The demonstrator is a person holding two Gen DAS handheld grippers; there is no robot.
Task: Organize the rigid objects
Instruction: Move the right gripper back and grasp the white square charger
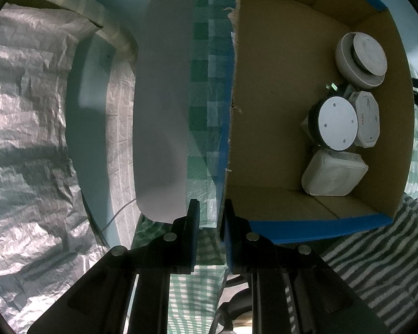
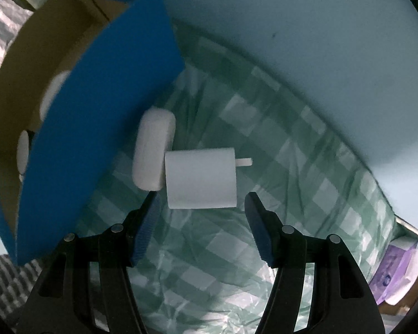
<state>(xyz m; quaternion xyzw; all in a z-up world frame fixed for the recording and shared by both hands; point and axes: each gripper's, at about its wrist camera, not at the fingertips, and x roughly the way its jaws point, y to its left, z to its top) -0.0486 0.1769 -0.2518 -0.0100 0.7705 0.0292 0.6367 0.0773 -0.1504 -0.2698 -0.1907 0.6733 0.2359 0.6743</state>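
Looking down the left wrist cam: left tongs (image 1: 210, 217) are narrow, clamped on the box (image 1: 267, 111) wall edge, one pad inside, one outside. Box is brown cardboard w/ blue outer faces. Inside, at its right side: a round disc (image 1: 337, 123) w/ screws, a grey round unit (image 1: 361, 59), an octagonal case (image 1: 367, 119), a square tub (image 1: 333, 173), all white or pale, packed close. Check cloth (image 1: 206, 97) lies beside the box.

Right wrist cam: right tongs (image 2: 202, 203) stand wide, nothing between the pads. Just ahead on the cloth (image 2: 278, 144) lie a white cylinder (image 2: 200, 178) w/ a short stub and, touching it, a white rounded block (image 2: 153, 150) near the box's (image 2: 97, 125) blue wall. Only this view shows those two; only the left shows the box contents clearly.
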